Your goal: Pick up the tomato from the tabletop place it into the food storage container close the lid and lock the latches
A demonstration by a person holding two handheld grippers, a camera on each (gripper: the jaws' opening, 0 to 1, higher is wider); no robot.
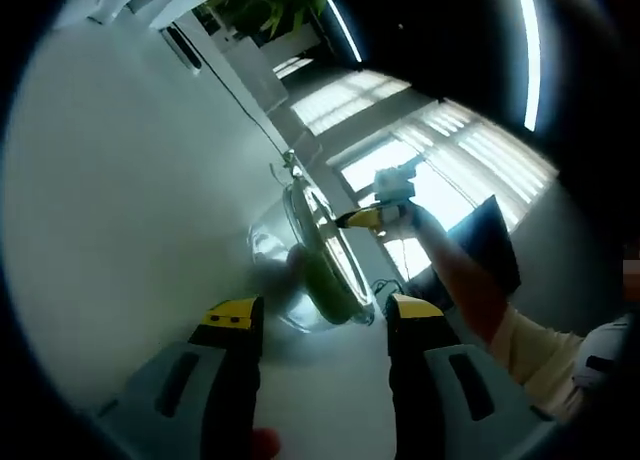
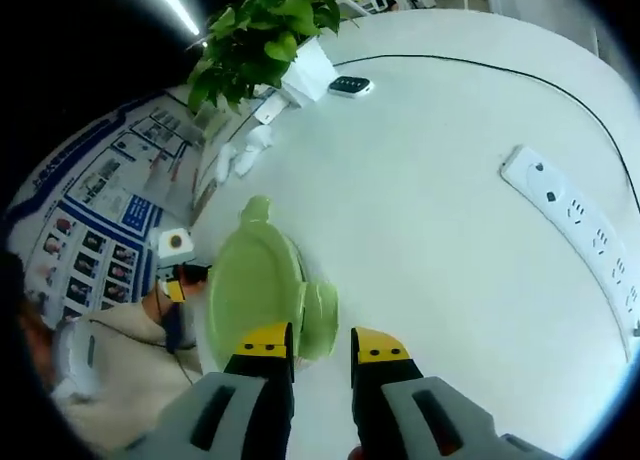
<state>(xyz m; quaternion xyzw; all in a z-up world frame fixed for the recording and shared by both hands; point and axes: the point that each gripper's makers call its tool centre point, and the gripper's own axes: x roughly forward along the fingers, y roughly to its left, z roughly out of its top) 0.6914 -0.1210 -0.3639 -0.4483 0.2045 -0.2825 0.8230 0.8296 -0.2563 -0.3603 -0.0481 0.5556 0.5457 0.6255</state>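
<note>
Two grippers work at the clear food storage container point(image 1: 315, 270) on the white table point(image 2: 450, 210). Right gripper point(image 2: 320, 345), jaws narrowly parted, sits at a latch tab of the green lid point(image 2: 255, 290). Left gripper point(image 1: 320, 315) hangs wide open, holding nothing, just beside the container; tomato can't be made out.

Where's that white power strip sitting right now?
In the right gripper view, the power strip lies on the white table at the right, its black cable running toward the plant.

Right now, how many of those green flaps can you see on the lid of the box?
2. In the right gripper view, one latch sticks out at the far end of the green lid, and another latch sits by the gripper. Others may be hidden.
</note>
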